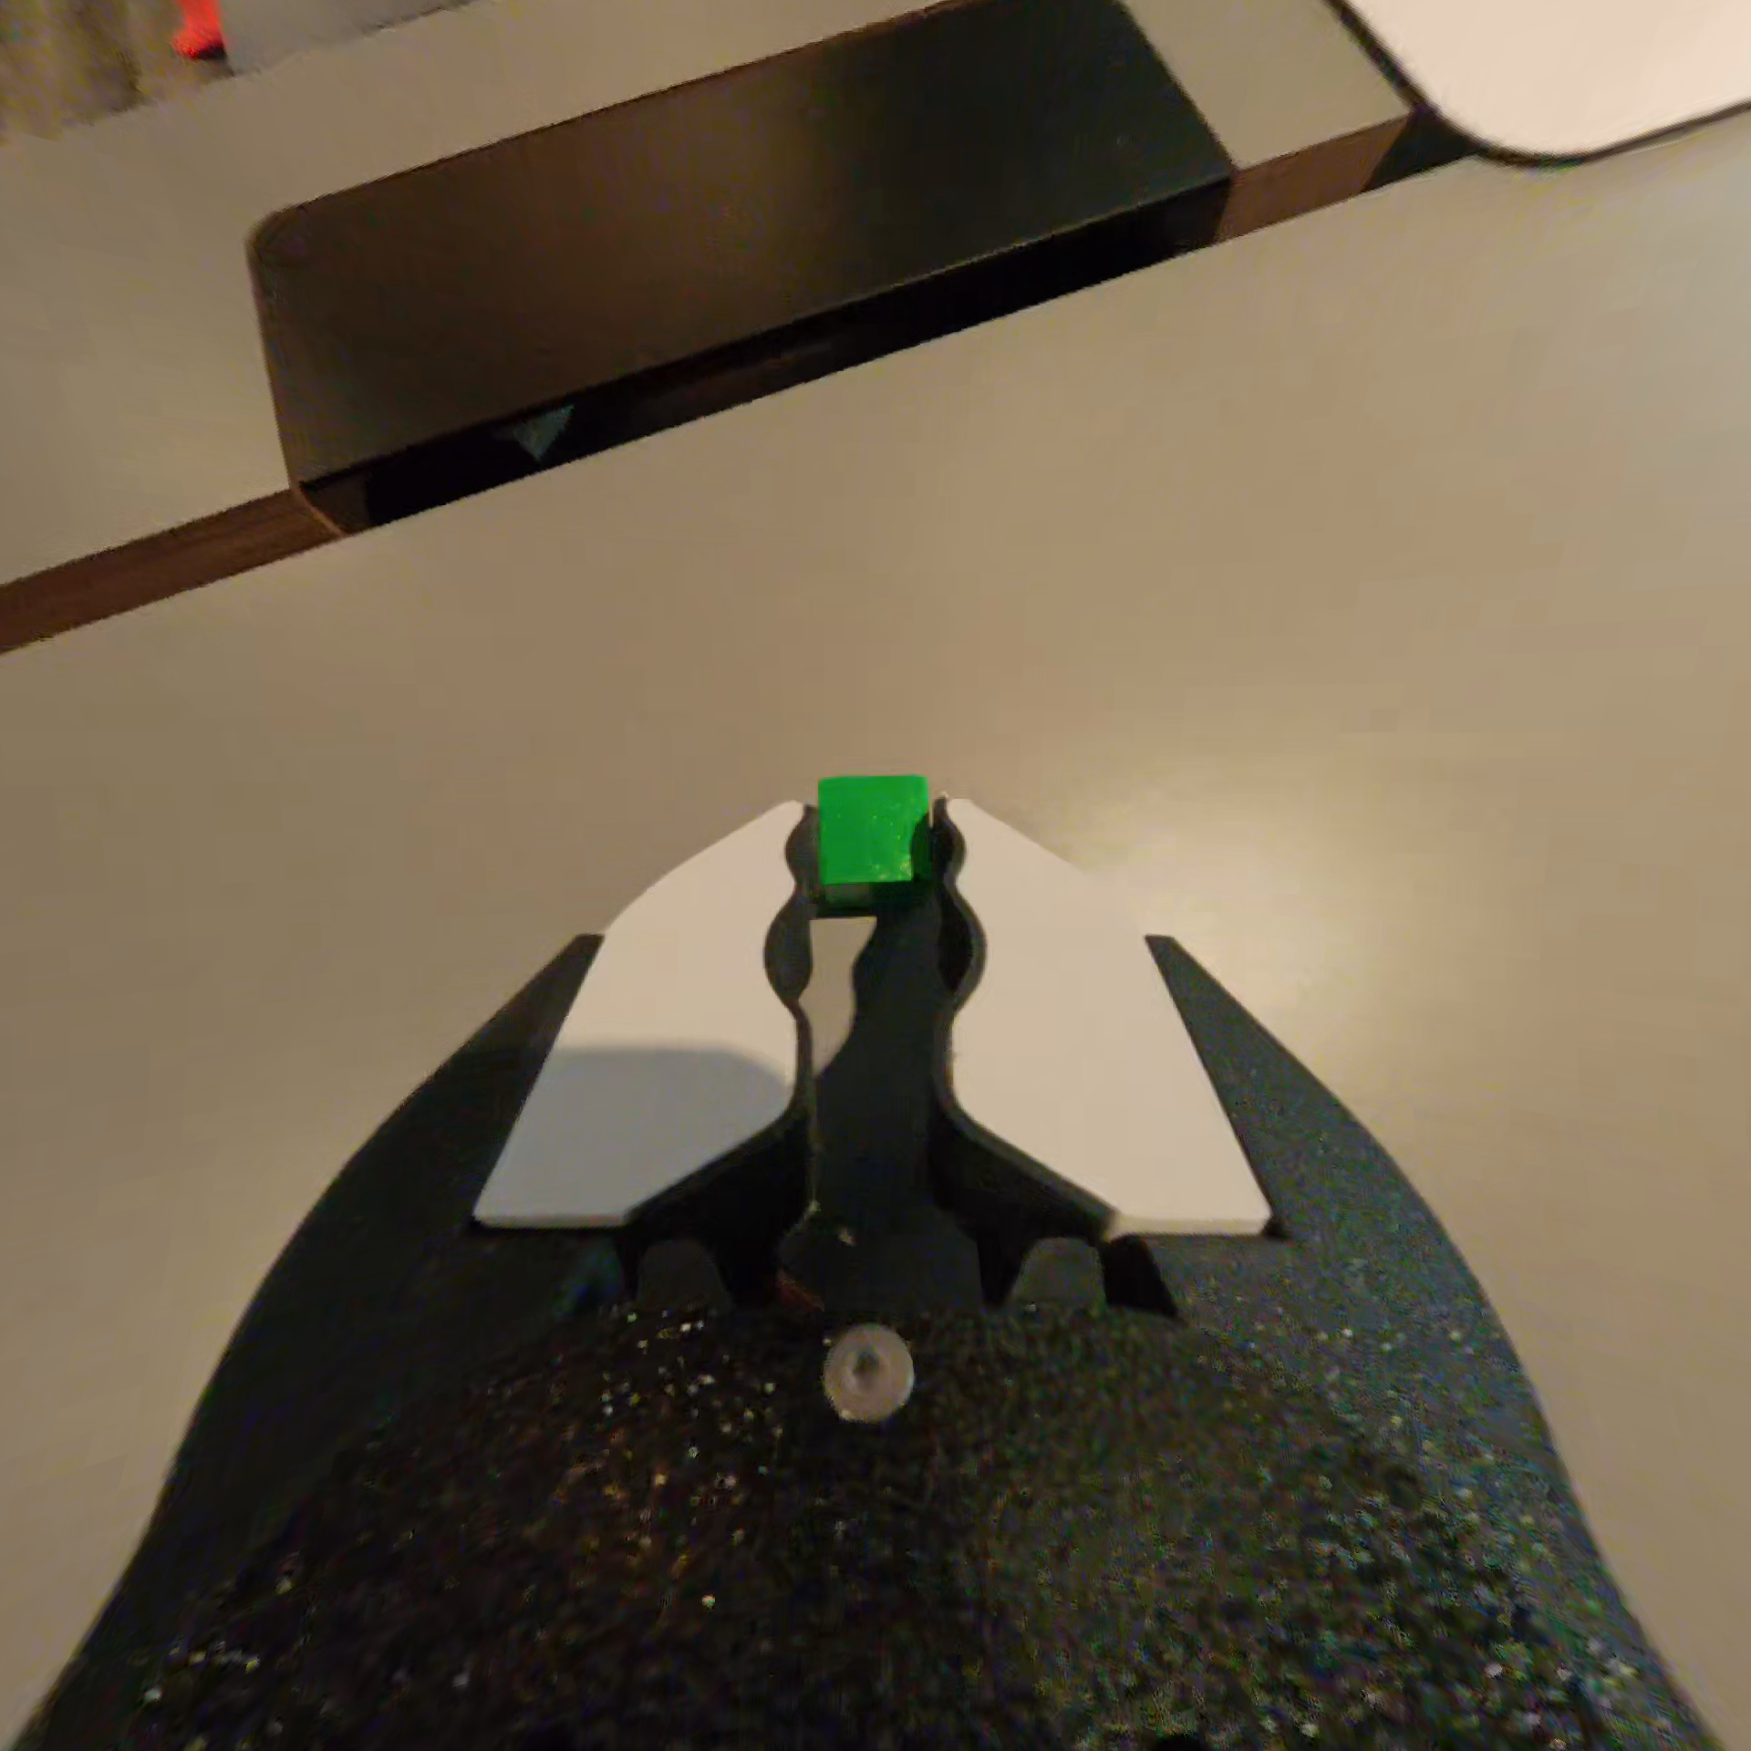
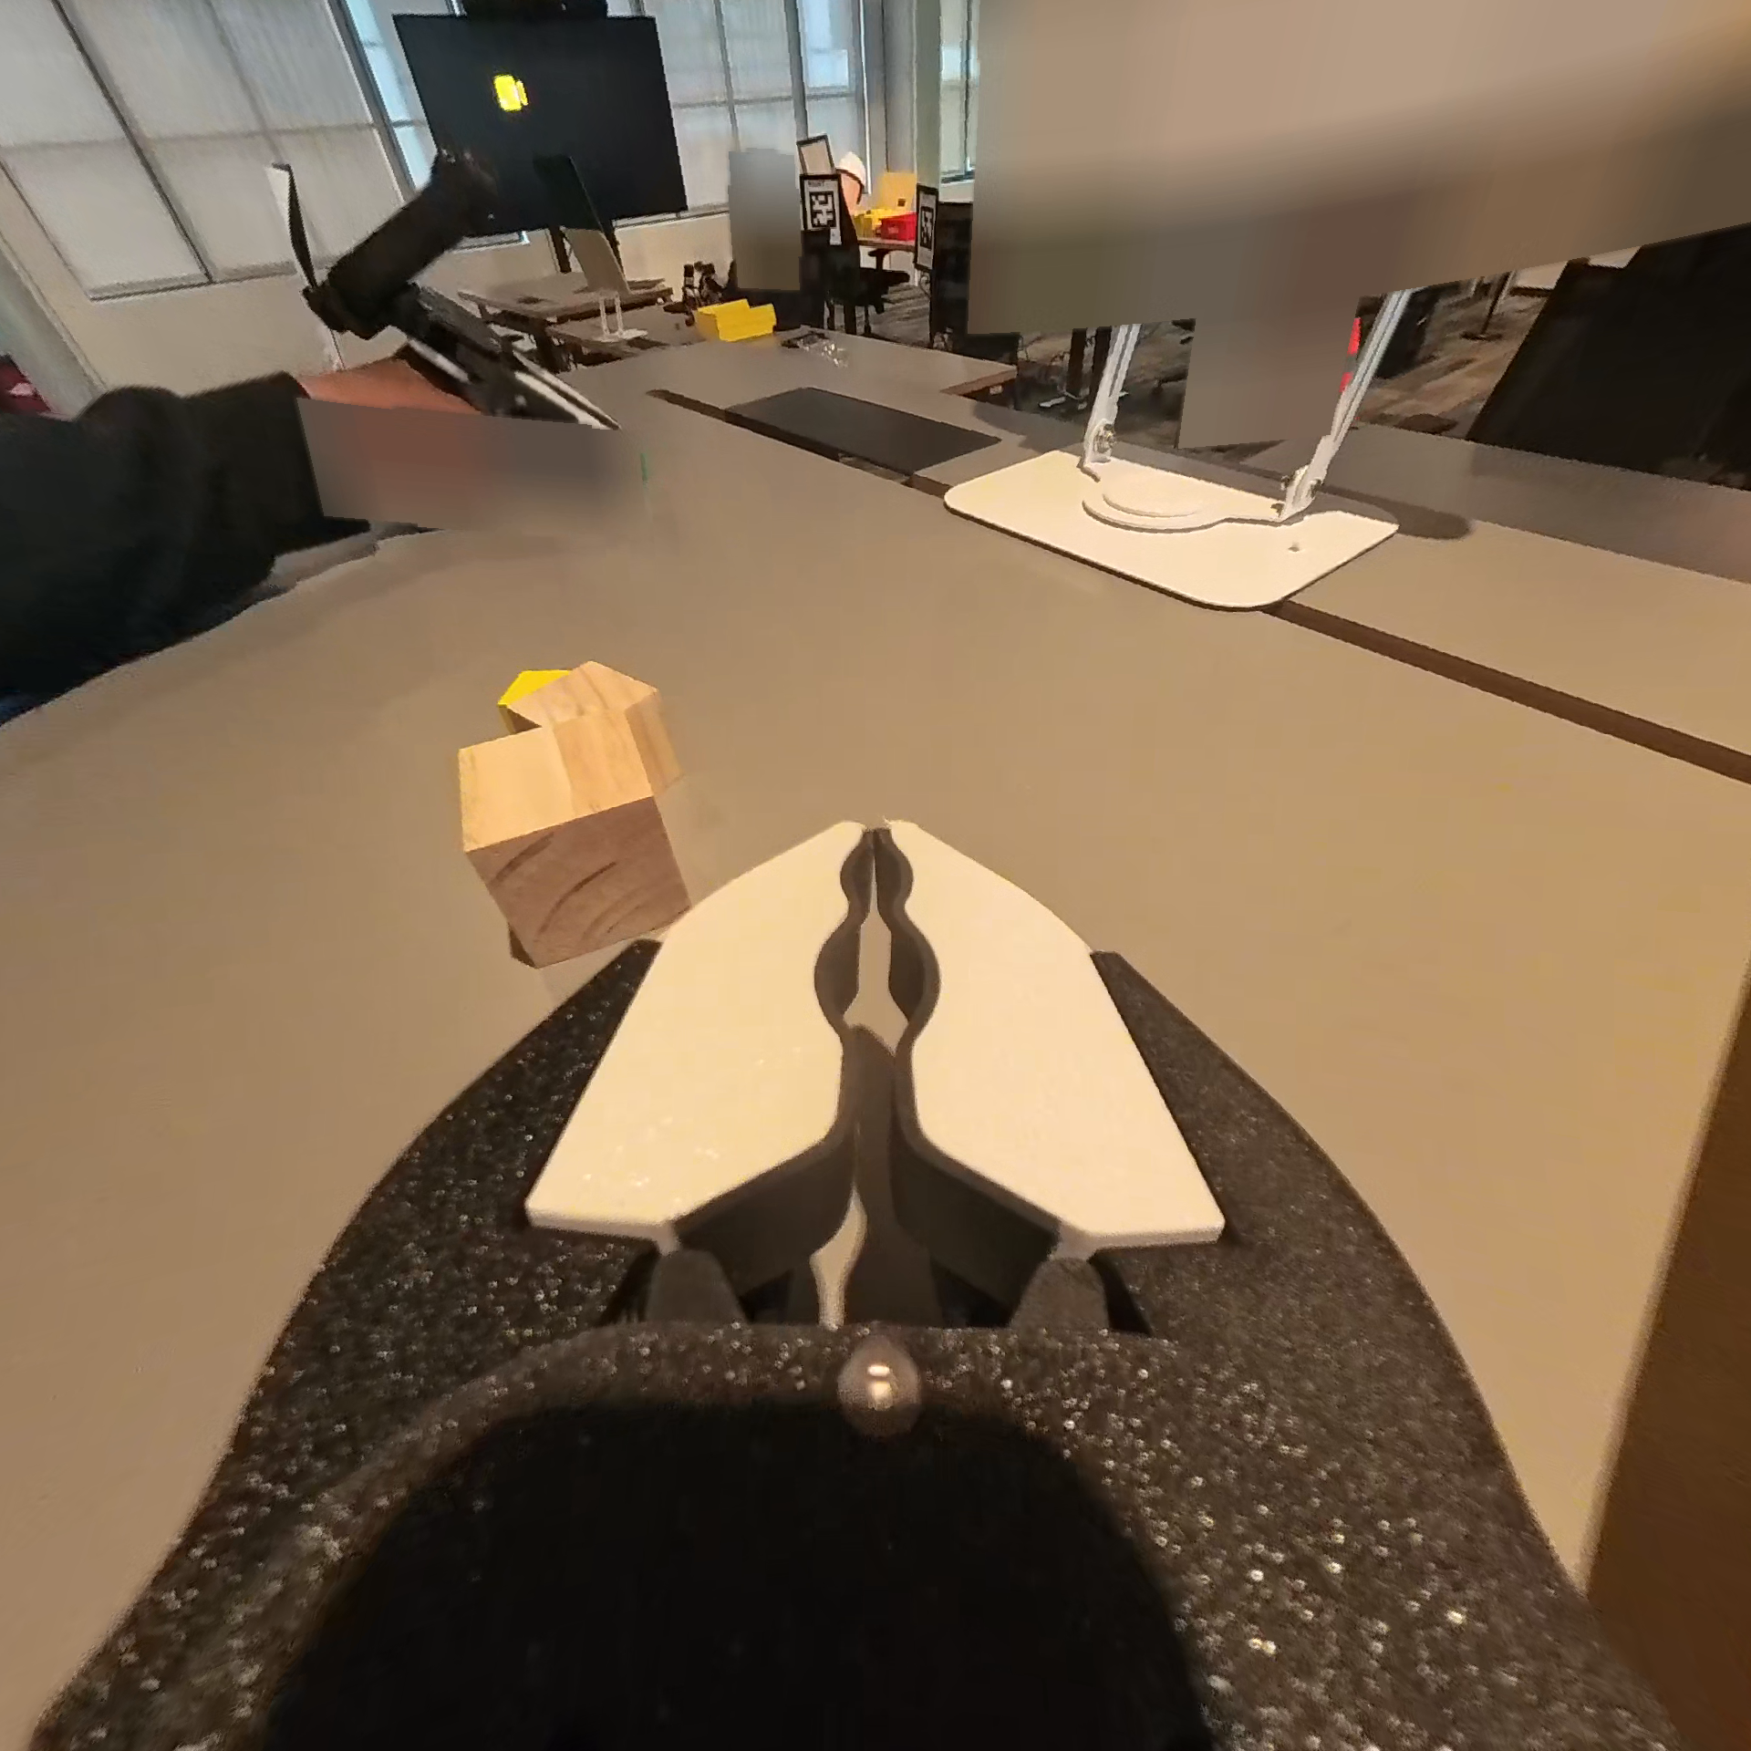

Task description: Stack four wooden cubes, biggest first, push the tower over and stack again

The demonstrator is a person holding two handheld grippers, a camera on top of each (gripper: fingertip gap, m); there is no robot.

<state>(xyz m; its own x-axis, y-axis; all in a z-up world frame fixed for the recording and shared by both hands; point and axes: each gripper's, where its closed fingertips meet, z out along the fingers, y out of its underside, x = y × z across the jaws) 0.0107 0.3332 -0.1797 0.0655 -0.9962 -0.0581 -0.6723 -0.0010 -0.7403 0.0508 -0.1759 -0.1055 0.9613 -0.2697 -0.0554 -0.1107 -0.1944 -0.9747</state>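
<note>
My left gripper (image 1: pixel 873 817) is shut on a small green cube (image 1: pixel 870 843) and holds it at the fingertips above the grey table (image 1: pixel 1232 568). In the right wrist view a large wooden cube (image 2: pixel 568 853) stands on the table with a smaller wooden cube (image 2: pixel 606 734) on top, turned askew. A yellow cube (image 2: pixel 524 689) peeks out behind the upper one; I cannot tell what it rests on. My right gripper (image 2: pixel 874 834) is shut and empty, just right of the large cube. The left gripper (image 2: pixel 455 322) shows far off at upper left, partly hidden.
A white monitor stand base (image 2: pixel 1175 540) and a black mat (image 2: pixel 862 431) lie at the table's far side. A dark recessed slot (image 1: pixel 739 256) and a brown seam (image 1: pixel 142 578) cross the table ahead of the left gripper. A person's dark sleeve (image 2: pixel 142 531) lies at left. My hands' fingertips stand some 50 cm from each other.
</note>
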